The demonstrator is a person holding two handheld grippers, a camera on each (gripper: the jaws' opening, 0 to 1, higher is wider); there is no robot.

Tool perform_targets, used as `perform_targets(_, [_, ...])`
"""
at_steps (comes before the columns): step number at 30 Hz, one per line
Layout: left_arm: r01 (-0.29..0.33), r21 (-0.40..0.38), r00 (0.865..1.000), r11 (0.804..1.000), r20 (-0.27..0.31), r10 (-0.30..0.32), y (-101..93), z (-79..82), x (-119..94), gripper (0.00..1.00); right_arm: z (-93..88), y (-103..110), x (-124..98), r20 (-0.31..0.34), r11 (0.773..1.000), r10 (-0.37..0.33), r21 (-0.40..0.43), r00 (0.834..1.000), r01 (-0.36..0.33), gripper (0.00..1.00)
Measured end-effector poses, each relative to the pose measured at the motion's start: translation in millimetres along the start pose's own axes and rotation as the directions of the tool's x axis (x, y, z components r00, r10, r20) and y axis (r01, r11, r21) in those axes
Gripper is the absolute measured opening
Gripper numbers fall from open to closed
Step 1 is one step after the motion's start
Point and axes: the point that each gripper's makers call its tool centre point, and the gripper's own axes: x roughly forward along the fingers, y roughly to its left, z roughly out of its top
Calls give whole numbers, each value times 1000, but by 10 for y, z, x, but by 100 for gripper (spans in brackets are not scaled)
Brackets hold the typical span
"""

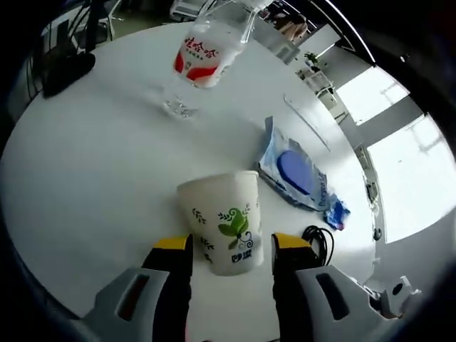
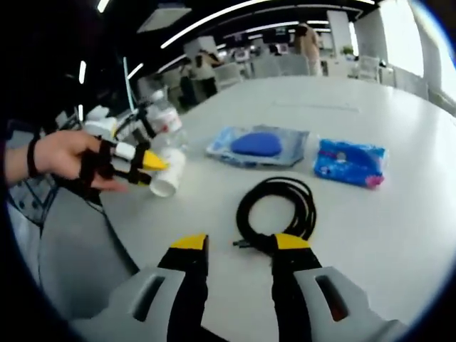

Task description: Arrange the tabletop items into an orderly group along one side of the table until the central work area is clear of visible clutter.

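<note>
My left fingers [image 1: 231, 251] straddle the paper cup [image 1: 223, 222] near the surface [image 1: 92, 164] edge without clamping, my right fingers [image 2: 241, 251] spread empty before the coiled cable [image 2: 276, 209], so squeezing hard could crumple or topple the cup.

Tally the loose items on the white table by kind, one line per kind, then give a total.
Paper cup: 1
Clear plastic bottle: 1
Flat wipes pack with blue oval: 1
Small blue packet: 1
Coiled black cable: 1
Total: 5
</note>
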Motion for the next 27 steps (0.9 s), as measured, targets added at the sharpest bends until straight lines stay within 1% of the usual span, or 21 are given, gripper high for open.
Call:
perform_targets(3, [-6, 5, 1000, 1000, -5, 6, -1, 2, 21, 42, 2, 45, 0, 2, 1000, 11, 4, 1000, -11, 33])
perform_targets(5, [-14, 25, 1000, 1000, -16, 14, 5, -14, 46, 41, 16, 83, 7, 9, 1000, 25, 16, 1000, -25, 33])
perform_targets(8, [-15, 41, 1000, 999, -20, 16, 9, -16, 66, 39, 35, 110, 10, 5, 1000, 29, 4, 1000, -29, 33])
perform_targets(11, [3, 55, 1000, 998, -22, -2, -10, -4, 80, 38, 68, 103, 3, 11, 999, 32, 3, 999, -32, 32])
perform_targets(13, [26, 48, 1000, 998, -11, -26, -44, 5, 73, 37, 70, 94, 3, 9, 1000, 31, -1, 999, -31, 32])
perform_targets(17, [48, 112, 999, 993, -7, -47, -82, -27, 12, 37, 67, 90, -1, 5, 999, 36, -6, 999, -36, 32])
perform_targets(19, [50, 161, 999, 986, -13, -49, -66, -50, -8, 37, 64, 96, 1, 5, 999, 40, -8, 999, -40, 31])
perform_targets(20, [60, 220, 998, 974, -16, -57, -78, -75, -31, 37, 62, 107, 7, 4, 999, 45, -9, 999, -45, 31])
perform_targets(21, [64, 255, 998, 965, -20, -60, -84, -98, -52, 37, 62, 122, 13, 4, 999, 50, -10, 999, -50, 31])
perform_targets(22, [62, 319, 998, 946, -25, -57, -79, -135, -84, 37, 64, 151, 25, 3, 998, 60, -8, 998, -60, 31])
perform_targets(23, [61, 362, 998, 930, -31, -54, -73, -166, -104, 37, 66, 175, 36, 3, 998, 68, -9, 998, -68, 30])
perform_targets(24, [59, 414, 998, 908, -38, -48, -38, -198, -101, 37, 72, 219, 54, 3, 997, 81, -10, 997, -81, 30])
perform_targets(25, [63, 437, 998, 897, -43, -49, -28, -226, -104, 37, 78, 243, 66, 5, 996, 89, -8, 996, -89, 30])
perform_targets(26, [71, 470, 997, 880, -53, -53, -26, -283, -119, 37, 83, 269, 78, 5, 995, 96, -8, 995, -96, 30])
perform_targets(27, [72, 487, 997, 870, -57, -51, -18, -313, -129, 37, 88, 310, 98, 3, 994, 107, -13, 994, -107, 30])
